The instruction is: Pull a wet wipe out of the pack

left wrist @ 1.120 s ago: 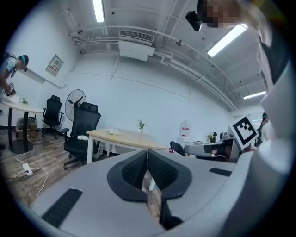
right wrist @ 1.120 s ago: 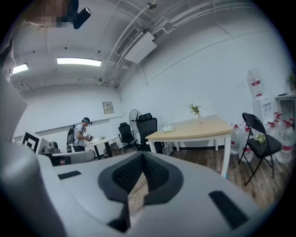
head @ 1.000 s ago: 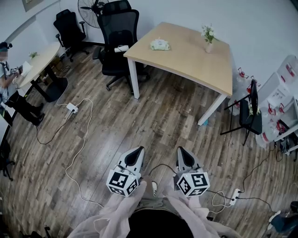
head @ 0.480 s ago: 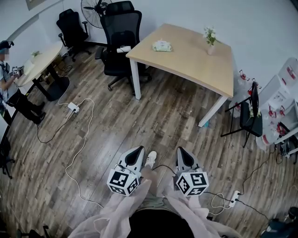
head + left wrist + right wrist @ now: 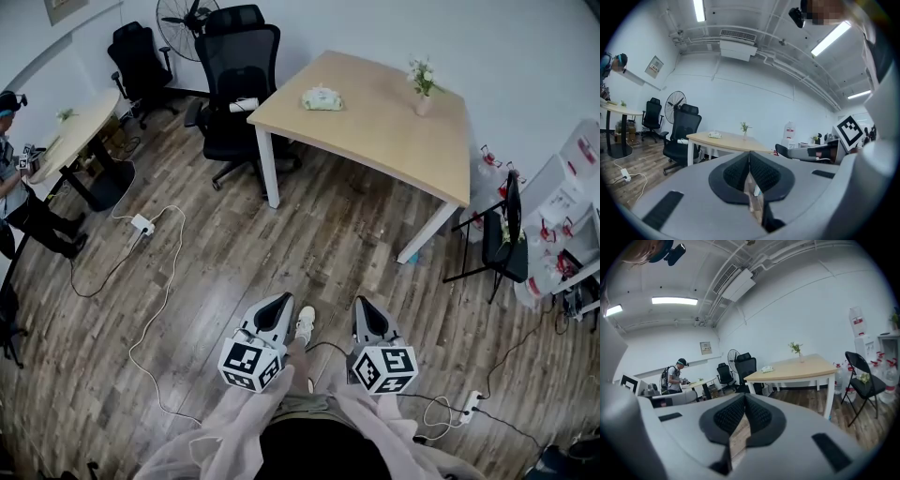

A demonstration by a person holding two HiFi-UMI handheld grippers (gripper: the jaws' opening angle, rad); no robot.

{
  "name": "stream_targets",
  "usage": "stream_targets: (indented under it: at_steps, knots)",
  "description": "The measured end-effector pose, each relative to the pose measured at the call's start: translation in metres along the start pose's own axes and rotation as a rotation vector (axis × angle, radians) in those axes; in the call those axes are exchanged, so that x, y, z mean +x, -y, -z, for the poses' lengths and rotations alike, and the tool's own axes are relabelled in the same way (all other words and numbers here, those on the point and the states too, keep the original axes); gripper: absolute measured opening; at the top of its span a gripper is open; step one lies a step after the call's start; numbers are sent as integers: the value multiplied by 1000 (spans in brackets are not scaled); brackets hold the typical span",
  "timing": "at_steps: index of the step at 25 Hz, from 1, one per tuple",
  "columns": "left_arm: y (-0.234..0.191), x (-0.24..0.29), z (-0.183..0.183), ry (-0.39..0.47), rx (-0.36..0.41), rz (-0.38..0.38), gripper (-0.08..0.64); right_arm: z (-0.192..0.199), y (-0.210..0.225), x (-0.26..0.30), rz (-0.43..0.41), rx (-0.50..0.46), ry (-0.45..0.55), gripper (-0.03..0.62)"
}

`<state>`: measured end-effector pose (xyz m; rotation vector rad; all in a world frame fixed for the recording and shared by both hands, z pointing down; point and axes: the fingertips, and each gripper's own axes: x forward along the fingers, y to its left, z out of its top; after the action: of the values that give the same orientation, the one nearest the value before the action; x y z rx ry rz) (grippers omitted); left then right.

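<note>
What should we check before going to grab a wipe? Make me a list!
1. Is the wipe pack in sight: ok, it lies on the table, near the office chair.
2. Is it near enough to reach: not ok, it is far across the wooden floor.
3. Is the left gripper empty: ok, jaws together, nothing between.
4. Is the right gripper empty: ok, jaws together, nothing between.
5. Are the jaws ready to grab: not ok, both shut.
6. Is the pack's flap open: cannot tell, too small.

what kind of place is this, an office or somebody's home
Probably an office or workroom: black swivel chairs beside a light wooden table, strip lights and an air conditioner unit overhead, and a water dispenser by the wall.
</note>
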<state>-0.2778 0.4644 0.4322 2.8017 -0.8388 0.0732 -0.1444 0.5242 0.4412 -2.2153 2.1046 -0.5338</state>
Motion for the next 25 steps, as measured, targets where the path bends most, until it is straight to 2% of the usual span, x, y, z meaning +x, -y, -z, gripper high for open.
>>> stream_targets:
  at_steps: [12,25]
  knots:
    - [-54,68,-24,-6,-6,-55,12,-24,15,89,-61,7,-46,12]
    - [-111,142,-47,-22,-13,-73,12,-50,41,181,-61,13,-78,12]
